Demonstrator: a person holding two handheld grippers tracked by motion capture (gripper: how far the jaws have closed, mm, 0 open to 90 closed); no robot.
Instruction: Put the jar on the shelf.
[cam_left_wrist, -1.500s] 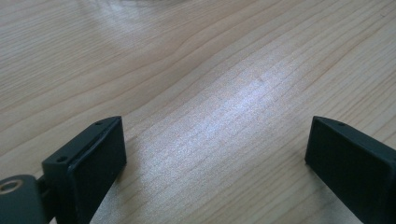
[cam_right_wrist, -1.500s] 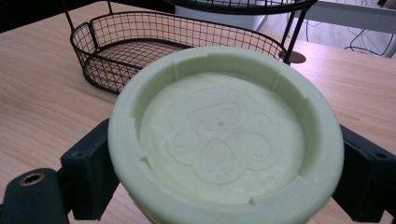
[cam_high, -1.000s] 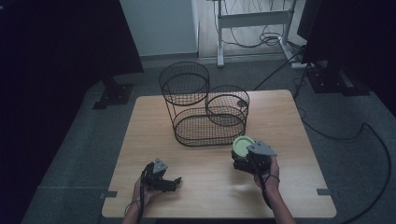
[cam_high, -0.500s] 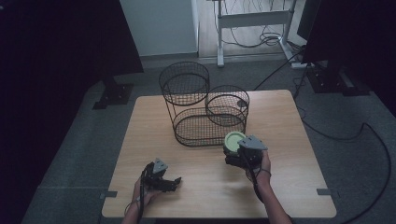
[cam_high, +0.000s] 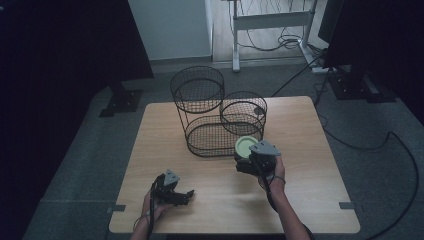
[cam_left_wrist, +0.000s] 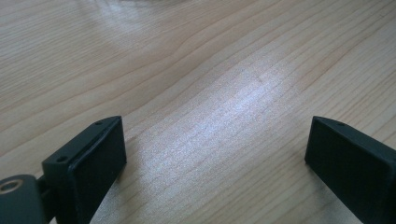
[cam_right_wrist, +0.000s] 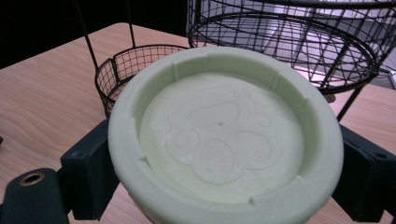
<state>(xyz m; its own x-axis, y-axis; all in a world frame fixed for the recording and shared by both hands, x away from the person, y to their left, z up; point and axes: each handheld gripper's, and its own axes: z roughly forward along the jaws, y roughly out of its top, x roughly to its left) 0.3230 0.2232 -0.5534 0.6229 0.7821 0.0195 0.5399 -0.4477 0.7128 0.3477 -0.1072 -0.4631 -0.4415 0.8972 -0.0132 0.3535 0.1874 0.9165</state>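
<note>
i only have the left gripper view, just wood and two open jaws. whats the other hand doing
Observer: The right gripper holds a pale green round dish, clamped between its jaws.
Operator: where is it on the table
Observer: In the high view it sits just in front of the black wire basket stand, near the stand's low oval basket.
Operator: anything in the baskets
Observer: The tall round basket and the low oval one look empty from above; I cannot tell what the small dark shape at the smaller round basket's rim is.
Operator: and my gripper
Observer: The left gripper lies low on the wooden table, near the front edge, well apart from the stand.
</note>
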